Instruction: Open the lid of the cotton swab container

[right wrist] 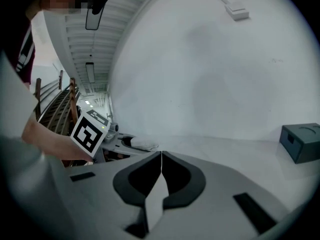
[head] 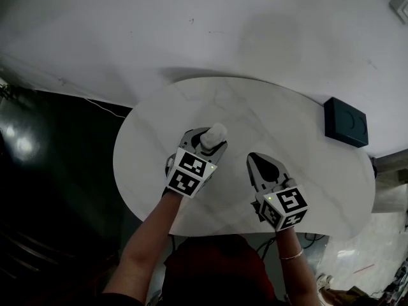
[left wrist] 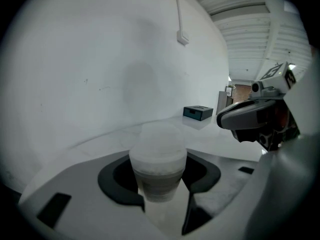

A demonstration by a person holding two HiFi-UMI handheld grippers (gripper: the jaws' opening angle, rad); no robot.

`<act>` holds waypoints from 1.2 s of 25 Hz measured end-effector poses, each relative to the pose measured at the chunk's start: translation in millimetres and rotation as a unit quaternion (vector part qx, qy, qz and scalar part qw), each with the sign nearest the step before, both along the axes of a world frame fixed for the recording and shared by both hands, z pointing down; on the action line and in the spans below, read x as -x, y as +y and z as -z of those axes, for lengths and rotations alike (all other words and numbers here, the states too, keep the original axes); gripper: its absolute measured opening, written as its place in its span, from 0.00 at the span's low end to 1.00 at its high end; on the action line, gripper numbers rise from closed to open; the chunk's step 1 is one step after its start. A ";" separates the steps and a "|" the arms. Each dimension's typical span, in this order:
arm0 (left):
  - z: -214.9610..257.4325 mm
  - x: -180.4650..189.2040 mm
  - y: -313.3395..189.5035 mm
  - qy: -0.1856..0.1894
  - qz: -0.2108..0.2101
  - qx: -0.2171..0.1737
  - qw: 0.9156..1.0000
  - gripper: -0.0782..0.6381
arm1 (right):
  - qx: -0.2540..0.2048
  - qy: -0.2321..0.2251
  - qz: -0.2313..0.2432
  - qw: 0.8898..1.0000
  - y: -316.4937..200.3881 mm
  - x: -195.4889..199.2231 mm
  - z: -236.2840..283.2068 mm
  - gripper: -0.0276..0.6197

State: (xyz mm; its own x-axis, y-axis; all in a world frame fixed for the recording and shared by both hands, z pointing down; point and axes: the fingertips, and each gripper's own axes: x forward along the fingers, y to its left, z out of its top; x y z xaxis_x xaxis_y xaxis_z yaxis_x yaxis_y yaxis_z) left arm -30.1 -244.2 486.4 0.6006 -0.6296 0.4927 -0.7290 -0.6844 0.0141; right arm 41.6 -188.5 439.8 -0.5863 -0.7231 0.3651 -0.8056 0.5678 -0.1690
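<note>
The cotton swab container (head: pixel 215 133) is a small translucent tub with a frosted lid, tipped toward the far side of the round white table (head: pixel 319 190). My left gripper (head: pixel 208 140) is shut on it. In the left gripper view the container (left wrist: pixel 158 166) fills the gap between the dark pads (left wrist: pixel 112 181), lid end pointing away from the camera. My right gripper (head: pixel 252 158) hovers to the right of it, shut and holding nothing, its jaws meeting in a thin seam (right wrist: pixel 161 156). The right gripper view shows the container (right wrist: pixel 143 144) lying in the left gripper at the left.
A black box (head: pixel 345 121) stands at the table's far right edge, against the white wall. The table's rim curves close in front of both grippers. Dark floor lies to the left, and a person's forearms reach in from below.
</note>
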 end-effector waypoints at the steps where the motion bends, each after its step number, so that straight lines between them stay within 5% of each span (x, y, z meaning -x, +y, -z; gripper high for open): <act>1: 2.5 1.4 6.1 0.003 0.001 0.004 1.000 0.42 | -0.004 0.002 0.012 1.000 1.8 1.8 4.7 0.07; 13: 15.6 -8.2 78.5 0.023 0.005 0.023 0.999 0.42 | -0.059 0.077 0.191 0.977 50.3 28.9 47.0 0.07; 30: 24.4 -58.9 128.2 0.015 -0.012 0.016 1.000 0.42 | -0.104 0.249 0.385 0.882 110.7 24.6 34.3 0.07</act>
